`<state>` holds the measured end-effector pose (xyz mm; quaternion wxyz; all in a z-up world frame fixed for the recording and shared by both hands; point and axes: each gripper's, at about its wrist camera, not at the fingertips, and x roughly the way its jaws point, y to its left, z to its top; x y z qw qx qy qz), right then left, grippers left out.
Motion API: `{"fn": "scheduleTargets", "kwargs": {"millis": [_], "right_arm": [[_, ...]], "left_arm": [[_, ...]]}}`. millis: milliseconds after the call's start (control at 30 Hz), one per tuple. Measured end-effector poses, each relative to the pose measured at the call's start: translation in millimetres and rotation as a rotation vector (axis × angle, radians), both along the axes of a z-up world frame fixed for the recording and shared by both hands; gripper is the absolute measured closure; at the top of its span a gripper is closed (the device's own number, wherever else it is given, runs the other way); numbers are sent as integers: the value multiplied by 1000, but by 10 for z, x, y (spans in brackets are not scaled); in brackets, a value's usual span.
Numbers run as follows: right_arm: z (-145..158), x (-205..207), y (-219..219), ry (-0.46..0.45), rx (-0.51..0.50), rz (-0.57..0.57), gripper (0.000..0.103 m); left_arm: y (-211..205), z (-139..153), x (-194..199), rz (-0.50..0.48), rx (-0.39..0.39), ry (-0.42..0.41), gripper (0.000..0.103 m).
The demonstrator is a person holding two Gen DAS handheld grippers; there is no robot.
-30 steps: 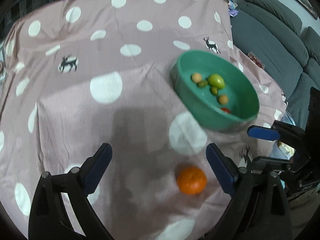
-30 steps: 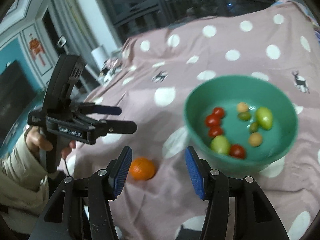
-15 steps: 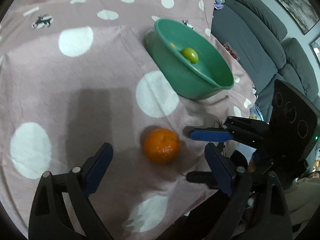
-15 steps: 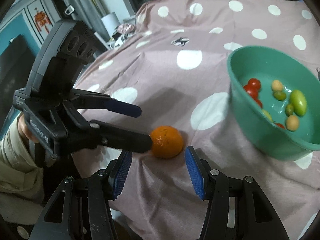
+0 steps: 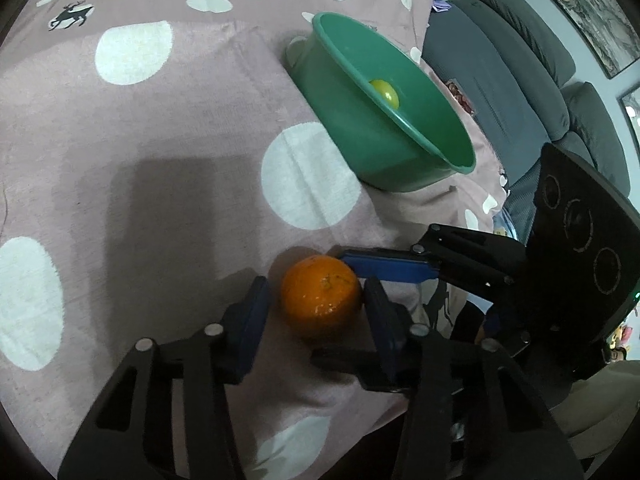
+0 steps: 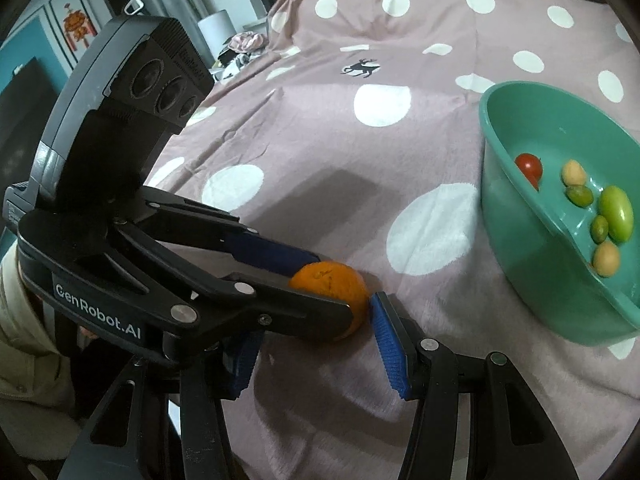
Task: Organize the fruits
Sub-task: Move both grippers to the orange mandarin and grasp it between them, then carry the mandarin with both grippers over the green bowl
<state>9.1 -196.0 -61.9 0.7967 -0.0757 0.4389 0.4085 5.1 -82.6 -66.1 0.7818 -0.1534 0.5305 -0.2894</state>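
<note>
Left gripper (image 5: 316, 312) straddled the orange (image 5: 320, 296), one blue pad on each side. The right-hand pad looked in contact with the peel; a thin sliver of cloth showed between the left-hand pad and the fruit. Jaws narrowed around the orange, but whether they had fully clamped it could not be told from either view.

Right gripper (image 6: 316, 348) sat just beside the same fruit, jaws spread apart and gripping nothing. In the right wrist view its right pad lay just beside the orange's near side; its left pad was largely hidden under the left gripper's lower finger. The two tools crossed at the fruit.

Orange rested on the pink polka-dot cloth (image 5: 160, 152), near the table's front edge, apart from the green bowl (image 6: 520, 248). The bowl held a red cherry tomato (image 6: 529, 165), a large green tomato (image 6: 616, 213) and several small yellowish and green fruits.

Judged step: pickup of the last loose fruit, with the grasp forming.

Next move would call for a firm close by the left gripper, the right one clearing away to avoid a collision, then a lift over the bowl's rim and a gentle release inside.
</note>
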Motion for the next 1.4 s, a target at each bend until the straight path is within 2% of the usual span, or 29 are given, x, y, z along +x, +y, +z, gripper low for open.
{"fn": "scheduleTargets", "kwargs": {"millis": [200, 433, 667, 833, 967, 1167, 1400], "right_arm": [[-4, -16, 3, -29, -8, -5, 57], [33, -73, -46, -54, 42, -26, 58], [361, -213, -225, -206, 145, -74, 58], [658, -280, -419, -327, 189, -137, 58], [844, -287, -616, -390, 214, -190, 58], [995, -228, -872, -446, 230, -265, 58], [1016, -129, -1168, -458, 243, -338, 58]], "left_arm": [[-8, 8, 0, 11, 8, -8, 59], [-4, 100, -33, 28, 25, -45, 60], [-80, 560, -84, 17, 77, -204, 60], [-269, 885, -31, -23, 103, -309, 60], [-476, 1087, 59, -65, 128, -377, 60], [-752, 1229, 213, -127, 143, -433, 60], [-1058, 1266, 389, -179, 147, -440, 59]]}}
